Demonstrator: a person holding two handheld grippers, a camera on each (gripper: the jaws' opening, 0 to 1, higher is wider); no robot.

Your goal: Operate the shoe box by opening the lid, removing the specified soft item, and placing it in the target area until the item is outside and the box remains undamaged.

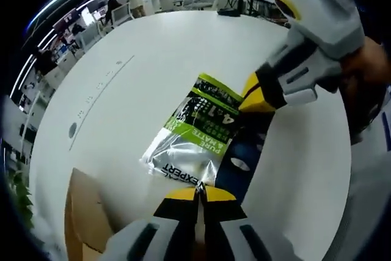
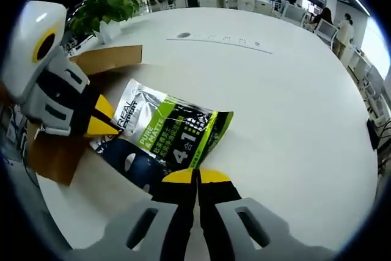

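1. The pouch (image 1: 194, 134) (image 2: 171, 128) hangs stretched lengthwise between both claws, above the white worktop (image 1: 153, 53) (image 2: 293, 102).
2. Left claw (image 1: 199, 192) and right claw (image 2: 197, 176) each clamp one end.
3. The cardboard box (image 1: 85, 218) (image 2: 101, 59) sits beside it; contents unseen.

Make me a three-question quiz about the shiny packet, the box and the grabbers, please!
1. Where does the packet lie?
A. on the white table
B. inside the cardboard box
C. on the floor

2. What colour are the gripper tips?
A. red
B. yellow
C. blue

3. How do the right gripper's jaws stand?
A. wide open
B. closed on the packet's edge
C. holding the box

Answers: 1 A, the silver and green packet rests on the tabletop beside the box. 2 B, both the right gripper and the left gripper show yellow tips. 3 B, its tips meet at the packet's green end.
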